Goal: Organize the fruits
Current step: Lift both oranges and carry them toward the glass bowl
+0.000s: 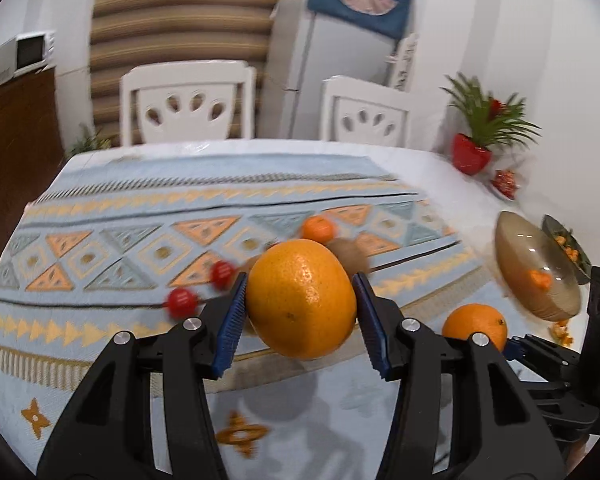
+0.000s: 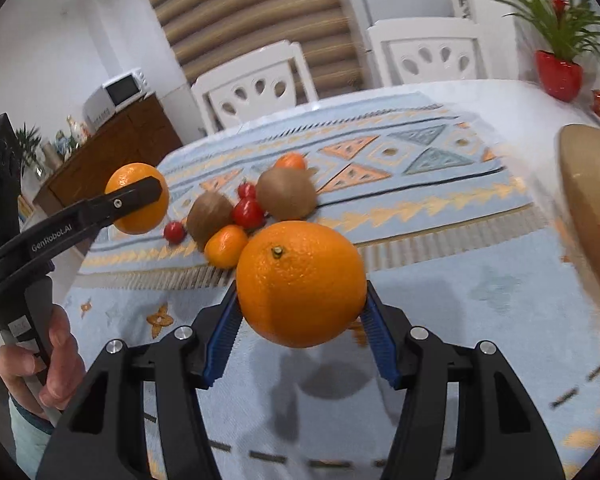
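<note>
From the left wrist, the left gripper (image 1: 300, 300) clamps an orange (image 1: 301, 298) above the cloth (image 1: 100, 216), a bowl (image 1: 536, 268) off right, while the right wrist alone shows the right gripper (image 2: 300, 304) clamping a second orange (image 2: 300, 282), kiwis (image 2: 286, 194), and a hand (image 2: 44, 360).

- White walls (image 1: 540, 20), brightly lit.
- Striped brown-and-beige blind (image 1: 180, 40) behind two white chairs (image 1: 188, 100).
- White fridge (image 1: 340, 60) under a blue cover.
- Microwave (image 2: 122, 90) atop a dark wooden sideboard (image 2: 112, 148).
- Potted plant (image 1: 484, 128) in a red pot.
</note>
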